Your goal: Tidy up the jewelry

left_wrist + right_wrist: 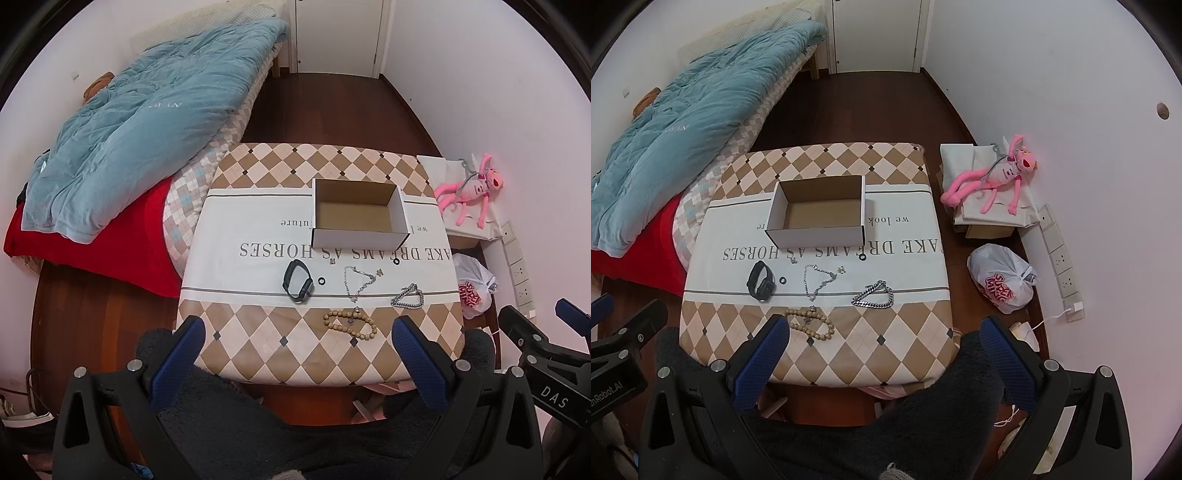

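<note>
An empty open cardboard box (357, 213) (817, 212) stands on the cloth-covered table (258, 229) (905, 266). In front of it lie a black watch (297, 280) (761, 282), a thin silver necklace (357, 279) (817, 277), a thick silver chain bracelet (407, 296) (874, 294), a wooden bead bracelet (350, 324) (812, 322), two small black rings (321, 281) (396, 261) and small charms. My left gripper (297, 336) and right gripper (884, 334) are both open and empty, held above the table's near edge.
A bed with a blue quilt (147, 122) and red blanket (110, 240) is left of the table. A pink plush toy (993, 177) lies on white bags at the right, with a white plastic bag (1003, 278) and wall sockets (1060, 258) nearby.
</note>
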`<state>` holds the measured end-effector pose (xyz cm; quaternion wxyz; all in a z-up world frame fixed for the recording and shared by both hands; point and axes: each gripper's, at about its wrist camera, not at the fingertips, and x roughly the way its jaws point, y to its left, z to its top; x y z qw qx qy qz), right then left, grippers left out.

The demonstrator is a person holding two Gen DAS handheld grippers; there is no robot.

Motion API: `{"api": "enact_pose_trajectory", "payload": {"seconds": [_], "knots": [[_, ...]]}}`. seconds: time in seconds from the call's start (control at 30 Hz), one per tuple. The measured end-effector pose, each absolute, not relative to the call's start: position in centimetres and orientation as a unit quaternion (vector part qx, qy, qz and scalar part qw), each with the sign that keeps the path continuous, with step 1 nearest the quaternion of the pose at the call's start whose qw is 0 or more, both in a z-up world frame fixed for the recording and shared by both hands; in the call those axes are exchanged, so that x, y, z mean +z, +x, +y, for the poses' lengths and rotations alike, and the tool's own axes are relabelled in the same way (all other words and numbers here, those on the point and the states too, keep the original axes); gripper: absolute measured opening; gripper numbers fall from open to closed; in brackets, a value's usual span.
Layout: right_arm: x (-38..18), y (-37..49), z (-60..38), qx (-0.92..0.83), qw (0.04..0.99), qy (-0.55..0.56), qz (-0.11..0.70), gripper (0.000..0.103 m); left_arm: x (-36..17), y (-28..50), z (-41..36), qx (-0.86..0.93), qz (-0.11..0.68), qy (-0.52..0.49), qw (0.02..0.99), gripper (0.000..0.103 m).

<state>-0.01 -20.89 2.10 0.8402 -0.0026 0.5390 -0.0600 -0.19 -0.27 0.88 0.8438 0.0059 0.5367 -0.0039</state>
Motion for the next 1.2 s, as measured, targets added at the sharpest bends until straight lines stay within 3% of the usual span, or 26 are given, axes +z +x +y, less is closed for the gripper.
{"api": "enact_pose_trajectory", "payload": {"seconds": [1.2], "knots": [[2.34, 0.49, -20.62, -0.059, 0.841, -0.002, 0.538, 0.103, 0.72, 0.11, -0.05, -0.012, 0.533, 0.000, 0.846, 0.103]]}}
